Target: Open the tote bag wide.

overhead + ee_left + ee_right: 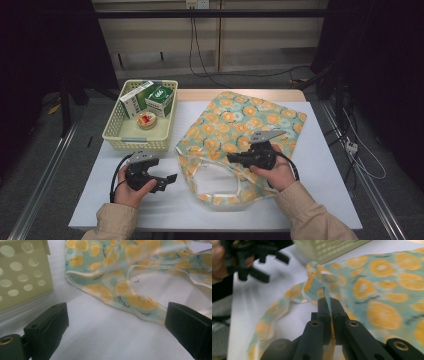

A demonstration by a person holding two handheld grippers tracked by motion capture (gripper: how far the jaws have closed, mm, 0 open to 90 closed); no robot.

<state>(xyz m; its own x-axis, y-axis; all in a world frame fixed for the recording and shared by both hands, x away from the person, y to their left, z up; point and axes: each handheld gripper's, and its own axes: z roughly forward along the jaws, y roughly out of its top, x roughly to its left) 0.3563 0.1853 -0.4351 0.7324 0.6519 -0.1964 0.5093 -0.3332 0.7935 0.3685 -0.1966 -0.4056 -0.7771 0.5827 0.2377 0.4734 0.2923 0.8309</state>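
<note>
An orange-print tote bag lies flat beside a yellow basket.

The right gripper rises from 6 o'clock with its 2 black jaws pressed together on a thin edge of the orange-print bag, which stands up between them. The bag's fabric spreads toward 3 o'clock, and a blurred strip of it curves down toward 8 o'clock across the white table. At 12 o'clock sits a corner of the pale perforated basket. At 10 o'clock, the left gripper appears blurred, its jaws apart, held by a hand.
</note>
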